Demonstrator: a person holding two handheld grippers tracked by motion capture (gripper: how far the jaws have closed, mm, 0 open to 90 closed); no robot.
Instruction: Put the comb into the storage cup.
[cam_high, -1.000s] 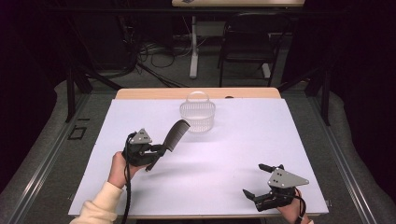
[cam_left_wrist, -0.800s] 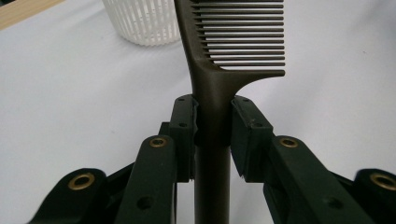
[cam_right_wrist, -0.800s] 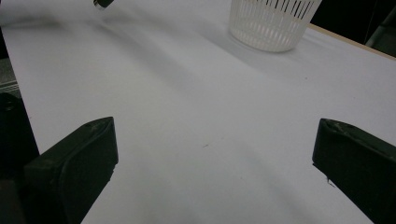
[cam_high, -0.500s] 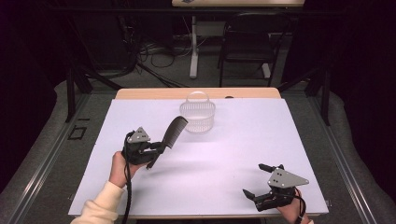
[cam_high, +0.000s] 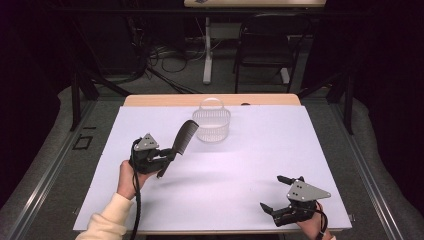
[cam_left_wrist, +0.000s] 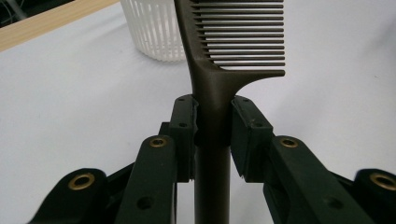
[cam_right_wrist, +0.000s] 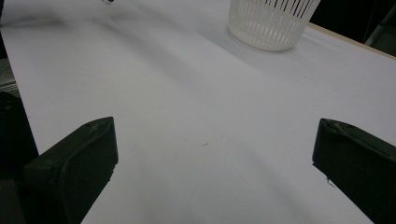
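Overhead, left claw (cam_high: 162, 161) lifts dark comb (cam_high: 183, 137) near white basket (cam_high: 212, 124). Left gripper view: pads pinch comb handle. Right claw (cam_high: 278, 193) spread, low over counter (cam_high: 240, 165).

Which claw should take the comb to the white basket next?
Left. The left claw is shut on the comb, close beside the basket. The right claw rests open and empty at the near edge, farther from the basket.

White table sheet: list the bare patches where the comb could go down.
The white table sheet is bare across its middle, between the left gripper holding the dark plastic comb and the open right gripper. The right side past the white slatted plastic basket is bare too. Only the basket's far-centre spot is taken.
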